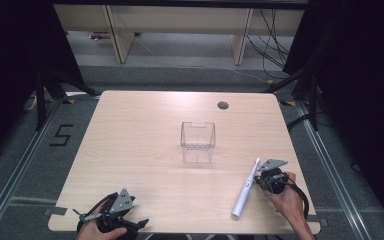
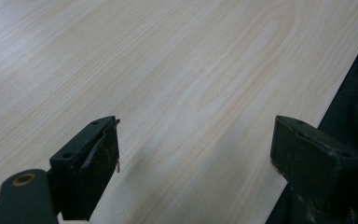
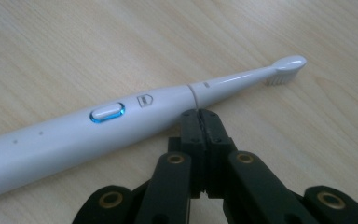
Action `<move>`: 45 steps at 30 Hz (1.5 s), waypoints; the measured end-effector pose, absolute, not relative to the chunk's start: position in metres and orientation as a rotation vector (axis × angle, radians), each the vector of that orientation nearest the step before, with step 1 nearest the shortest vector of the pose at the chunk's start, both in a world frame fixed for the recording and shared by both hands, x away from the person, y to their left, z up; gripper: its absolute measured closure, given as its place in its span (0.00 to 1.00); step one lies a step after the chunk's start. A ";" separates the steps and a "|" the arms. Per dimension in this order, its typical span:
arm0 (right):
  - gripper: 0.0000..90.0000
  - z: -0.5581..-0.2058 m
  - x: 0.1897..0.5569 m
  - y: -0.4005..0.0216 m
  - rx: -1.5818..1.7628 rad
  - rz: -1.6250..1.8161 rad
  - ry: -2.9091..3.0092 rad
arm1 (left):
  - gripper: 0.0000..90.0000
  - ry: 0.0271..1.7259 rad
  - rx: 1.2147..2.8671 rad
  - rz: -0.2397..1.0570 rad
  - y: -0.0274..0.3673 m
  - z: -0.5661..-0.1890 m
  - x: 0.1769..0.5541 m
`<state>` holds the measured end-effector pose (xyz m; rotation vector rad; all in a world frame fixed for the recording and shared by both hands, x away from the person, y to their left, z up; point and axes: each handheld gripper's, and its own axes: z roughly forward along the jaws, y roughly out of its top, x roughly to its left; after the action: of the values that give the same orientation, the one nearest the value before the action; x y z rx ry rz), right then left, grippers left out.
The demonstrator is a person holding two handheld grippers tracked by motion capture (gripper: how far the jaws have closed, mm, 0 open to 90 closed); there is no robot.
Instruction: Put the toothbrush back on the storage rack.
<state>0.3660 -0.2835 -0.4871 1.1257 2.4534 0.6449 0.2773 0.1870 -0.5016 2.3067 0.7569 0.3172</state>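
Note:
A white electric toothbrush lies flat on the wooden table near its front right, brush head pointing away from me. Up close the toothbrush shows a button ringed in blue light and its bristles facing down. My right gripper is shut with nothing between its jaws, its tips right beside the toothbrush where handle and neck meet. From above, the right gripper sits just right of the toothbrush. My left gripper rests at the table's front left edge. Its jaws stand wide open over bare wood.
A clear plastic box stands upright at the middle of the table. A round cable hole sits near the far edge. The table's front edge runs just below both grippers.

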 end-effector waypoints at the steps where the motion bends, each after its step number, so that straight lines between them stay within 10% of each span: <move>1: 0.99 -0.488 0.368 -0.282 1.120 0.643 2.446 | 0.16 0.756 2.306 0.316 0.187 -0.502 0.277; 34: 0.97 -0.486 0.408 -0.228 0.994 0.628 2.545 | 0.16 0.763 2.293 0.321 0.187 -0.502 0.276; 45: 0.68 -0.466 0.402 -0.236 1.152 0.665 2.512 | 0.16 0.760 2.299 0.325 0.187 -0.502 0.276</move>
<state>0.4022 -0.2360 -0.4656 1.1516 2.5124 0.6655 0.2763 0.1873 -0.5019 2.2990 0.7598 0.3254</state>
